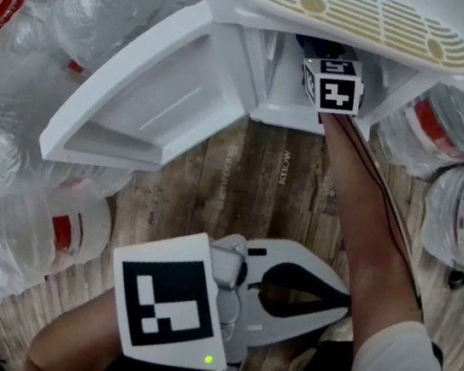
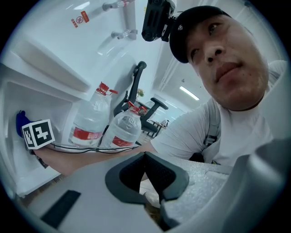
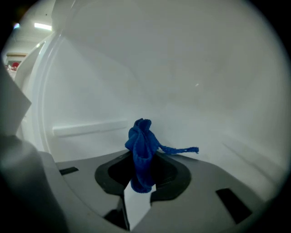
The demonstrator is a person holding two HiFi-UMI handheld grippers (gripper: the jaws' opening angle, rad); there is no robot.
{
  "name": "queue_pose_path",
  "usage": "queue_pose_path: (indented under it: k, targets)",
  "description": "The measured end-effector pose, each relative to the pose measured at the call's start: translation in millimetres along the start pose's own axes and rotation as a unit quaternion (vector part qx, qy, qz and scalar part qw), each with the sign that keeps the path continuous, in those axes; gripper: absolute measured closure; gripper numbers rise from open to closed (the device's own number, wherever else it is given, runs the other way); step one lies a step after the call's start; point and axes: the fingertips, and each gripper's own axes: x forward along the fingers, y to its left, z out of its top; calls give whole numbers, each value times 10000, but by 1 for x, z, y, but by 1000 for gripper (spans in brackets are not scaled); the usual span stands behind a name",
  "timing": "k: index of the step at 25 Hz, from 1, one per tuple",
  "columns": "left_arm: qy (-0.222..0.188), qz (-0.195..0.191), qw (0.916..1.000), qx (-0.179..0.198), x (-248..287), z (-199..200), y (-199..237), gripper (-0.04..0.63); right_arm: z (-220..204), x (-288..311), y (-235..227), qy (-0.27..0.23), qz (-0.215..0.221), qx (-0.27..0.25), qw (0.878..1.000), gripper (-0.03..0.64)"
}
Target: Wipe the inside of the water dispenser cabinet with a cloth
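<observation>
Two grippers show, and only one is at work. The right gripper (image 3: 144,164) is clamped on a blue cloth (image 3: 142,148). The cloth stands bunched upright between its jaws, with a loose thread trailing toward the right of the frame. Behind the cloth, that view is filled by the white inner wall (image 3: 182,68) of the water dispenser cabinet. Whether the cloth touches the wall cannot be told.

In the head view the water dispenser cabinet (image 1: 287,115) sits at the upper middle of the frame. Its white door (image 1: 141,98) hangs open toward the upper left, and a beige drip grille (image 1: 352,15) runs along the top edge. A forearm (image 1: 365,218) reaches from the lower right up into the opening. The marker cube (image 1: 333,85) sits at the cabinet's mouth, with a sliver of blue showing just above it.

The left gripper (image 1: 346,304) lies at the bottom middle of the frame, well apart from the cabinet and above the wooden floor (image 1: 251,174). Its jaws are pressed together at the tips with nothing between them, which its own view confirms at the lower middle (image 2: 145,155).

Large water bottles (image 1: 37,220) with red labels crowd the left edge of the head view, and more stand along the right edge.
</observation>
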Motion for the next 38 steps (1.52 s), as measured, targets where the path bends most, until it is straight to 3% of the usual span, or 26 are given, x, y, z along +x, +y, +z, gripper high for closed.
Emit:
queue_pose_path:
  k: [4, 12, 24, 38]
  targets:
    - [42, 42, 10000, 7, -1, -4, 0, 597, -23, 2, -1, 144, -35, 330, 9993, 526]
    - [63, 4, 10000, 3, -2, -8, -4, 597, -63, -5, 13, 678, 366, 217, 9968, 525]
    - [-26, -65, 10000, 51, -10, -2, -11, 597, 14, 1, 16, 59, 449, 136, 9989, 523]
    - [53, 67, 10000, -11, -8, -8, -3, 597, -29, 2, 62, 340, 1105, -270, 9929, 523]
